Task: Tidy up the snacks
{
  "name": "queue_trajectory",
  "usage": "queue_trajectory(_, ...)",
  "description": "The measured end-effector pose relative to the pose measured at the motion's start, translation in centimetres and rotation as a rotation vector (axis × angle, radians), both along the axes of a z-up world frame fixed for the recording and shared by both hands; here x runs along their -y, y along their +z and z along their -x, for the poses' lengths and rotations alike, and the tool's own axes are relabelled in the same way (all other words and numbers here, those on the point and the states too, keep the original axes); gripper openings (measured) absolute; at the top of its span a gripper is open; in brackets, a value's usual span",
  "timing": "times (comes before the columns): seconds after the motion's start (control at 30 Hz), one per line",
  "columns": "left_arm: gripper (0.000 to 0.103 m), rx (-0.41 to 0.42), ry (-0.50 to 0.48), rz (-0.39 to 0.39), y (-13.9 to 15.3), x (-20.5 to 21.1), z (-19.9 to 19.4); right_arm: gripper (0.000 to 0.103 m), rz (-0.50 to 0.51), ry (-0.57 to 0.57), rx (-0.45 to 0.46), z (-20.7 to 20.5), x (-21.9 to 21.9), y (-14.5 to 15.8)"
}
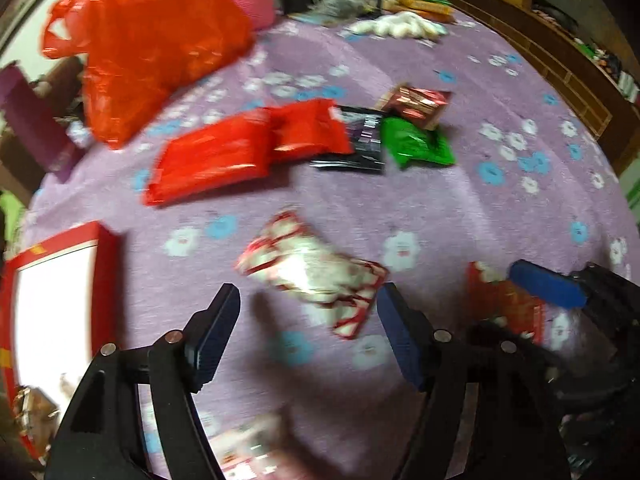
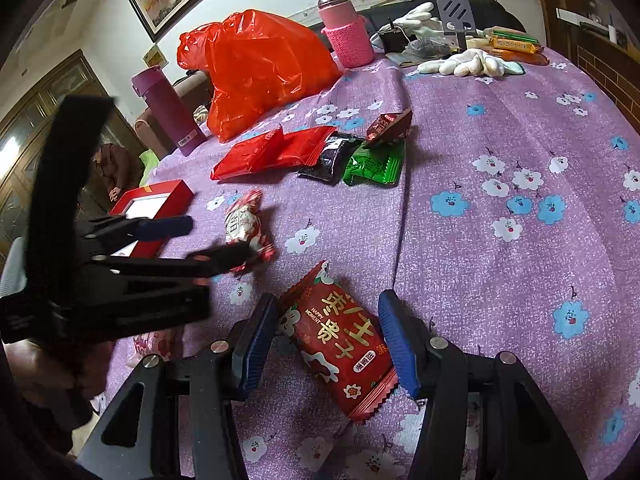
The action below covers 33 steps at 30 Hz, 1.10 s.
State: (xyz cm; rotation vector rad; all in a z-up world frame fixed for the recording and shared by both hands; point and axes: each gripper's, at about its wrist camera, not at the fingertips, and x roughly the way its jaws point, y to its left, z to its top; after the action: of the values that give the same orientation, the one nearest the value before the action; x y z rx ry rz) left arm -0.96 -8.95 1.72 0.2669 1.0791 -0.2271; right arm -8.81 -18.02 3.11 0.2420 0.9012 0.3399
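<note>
Left gripper [image 1: 308, 344] spread, empty, white-red packet [image 1: 316, 276] at twelve o'clock. Right gripper [image 2: 328, 344] clasps red packet [image 2: 340, 340]; bare purple cloth [image 2: 500, 280] at two o'clock.

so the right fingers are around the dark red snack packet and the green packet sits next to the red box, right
Not quite. The right gripper does have the dark red snack packet between its fingers, but the green packet lies beside the black packet, far from the red box, as the right wrist view shows.

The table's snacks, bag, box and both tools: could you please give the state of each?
Left tool: open, empty.
Right tool: straddling the dark red packet, grip unclear.
Red-and-white packet: lying loose.
Red plastic bag: slumped, crumpled.
Red box: lying flat.
Pink-sleeved bottle: upright, capped.
</note>
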Motion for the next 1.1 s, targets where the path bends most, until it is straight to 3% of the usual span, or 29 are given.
queue_trajectory(0.2,0.069,-0.011,0.050,0.093,-0.4,-2.0,-1.0,0.056,0.000,0.001,0.000,0.0,0.0,0.0)
queue_trajectory(0.3,0.049,0.010,0.080,0.112,-0.1,-3.2,-1.6,0.056,0.002,0.002,0.000,0.0,0.0,0.0)
queue_trajectory(0.37,0.029,0.018,0.085,0.123,0.1,-3.6,-1.8,0.056,0.001,0.002,0.000,0.0,0.0,0.0)
queue_trajectory(0.53,0.022,0.004,0.075,0.154,0.2,-5.0,-1.1,0.056,-0.002,0.002,0.000,0.0,0.1,0.0)
queue_trajectory(0.7,0.027,-0.016,0.135,0.199,1.2,-6.2,-1.1,0.057,-0.005,0.002,0.000,0.0,0.1,0.0)
queue_trajectory(0.83,0.069,-0.046,0.167,0.224,2.1,-6.4,-1.5,0.057,-0.017,0.001,-0.001,0.0,0.2,0.0)
queue_trajectory(0.87,0.074,-0.042,0.179,0.219,2.2,-6.5,-1.6,0.057,-0.024,0.001,-0.002,0.0,0.2,-0.1)
queue_trajectory(1.1,0.074,-0.091,0.308,0.225,0.9,-6.8,-4.2,0.057,-0.041,0.003,-0.002,0.0,0.5,-0.2)
